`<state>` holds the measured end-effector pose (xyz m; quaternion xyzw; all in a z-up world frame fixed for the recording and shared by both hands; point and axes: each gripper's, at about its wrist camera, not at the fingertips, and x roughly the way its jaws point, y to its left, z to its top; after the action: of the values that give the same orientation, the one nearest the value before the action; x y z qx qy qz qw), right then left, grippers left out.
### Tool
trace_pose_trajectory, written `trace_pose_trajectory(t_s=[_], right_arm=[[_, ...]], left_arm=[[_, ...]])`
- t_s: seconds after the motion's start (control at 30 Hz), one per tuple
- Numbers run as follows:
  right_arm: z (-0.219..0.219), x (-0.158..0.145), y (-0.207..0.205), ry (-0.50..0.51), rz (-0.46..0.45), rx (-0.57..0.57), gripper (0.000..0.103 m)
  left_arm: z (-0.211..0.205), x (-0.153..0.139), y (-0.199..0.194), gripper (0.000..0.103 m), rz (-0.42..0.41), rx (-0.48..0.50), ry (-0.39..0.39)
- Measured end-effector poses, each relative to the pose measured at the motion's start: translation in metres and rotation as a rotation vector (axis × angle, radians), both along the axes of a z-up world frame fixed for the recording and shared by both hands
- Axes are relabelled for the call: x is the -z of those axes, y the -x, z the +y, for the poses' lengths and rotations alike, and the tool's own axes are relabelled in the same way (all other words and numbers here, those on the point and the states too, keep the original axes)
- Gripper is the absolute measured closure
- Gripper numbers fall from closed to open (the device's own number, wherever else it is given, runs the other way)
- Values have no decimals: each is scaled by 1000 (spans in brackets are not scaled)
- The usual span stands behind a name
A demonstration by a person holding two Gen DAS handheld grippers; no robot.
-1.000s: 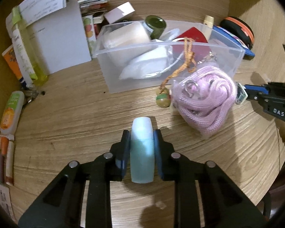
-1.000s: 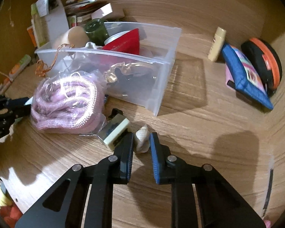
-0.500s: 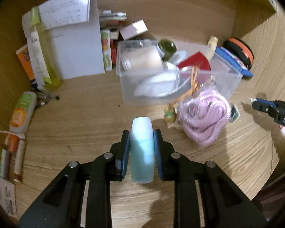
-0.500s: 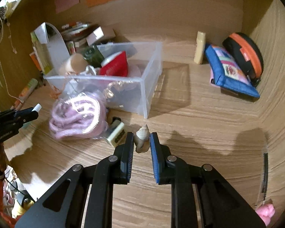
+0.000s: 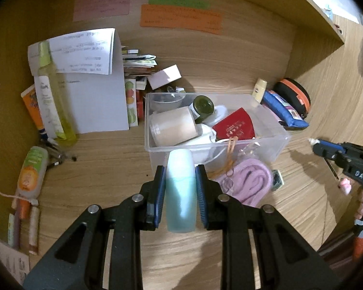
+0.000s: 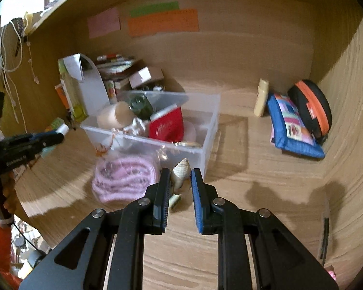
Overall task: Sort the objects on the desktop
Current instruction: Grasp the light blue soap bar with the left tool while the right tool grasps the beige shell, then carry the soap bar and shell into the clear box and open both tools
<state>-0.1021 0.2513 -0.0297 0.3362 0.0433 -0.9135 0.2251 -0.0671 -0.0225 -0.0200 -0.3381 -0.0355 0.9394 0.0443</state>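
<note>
both grippers risen, bottle (image 5: 181, 188) and shell (image 6: 180, 170) gripped

Left wrist view: mounted behind the left gripper (image 5: 180, 186), looking forward and down over the wooden desk (image 5: 109, 169) toward the far back panel, set close. Right wrist view: same mounting behind the right gripper (image 6: 180, 188), likewise tilted down, slightly blurred, perhaps a little further right. Shared: clear bin (image 5: 157, 145) (image 6: 210, 130), pink cord bundle (image 5: 251, 181) (image 6: 125, 176), coloured notes (image 5: 181, 18) (image 6: 162, 21); each shows the other gripper at its edge.
</note>
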Motion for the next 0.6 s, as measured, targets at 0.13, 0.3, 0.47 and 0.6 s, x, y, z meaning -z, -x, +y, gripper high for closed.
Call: trace_pose_trajectory(t_s=[0.13, 0.3, 0.47, 0.6], right_arm=[[-11, -8, 3, 12, 20, -17, 87], [-21, -17, 11, 26, 41, -30, 87], [-30, -24, 20, 37, 61, -45, 87], [-34, -25, 29, 41, 67, -48, 87]], left_arm=[[3, -6, 8, 79, 11, 4, 0], [7, -17, 17, 79, 41, 4, 20], [8, -25, 29, 79, 58, 3, 24], [9, -30, 39, 79, 69, 14, 23]])
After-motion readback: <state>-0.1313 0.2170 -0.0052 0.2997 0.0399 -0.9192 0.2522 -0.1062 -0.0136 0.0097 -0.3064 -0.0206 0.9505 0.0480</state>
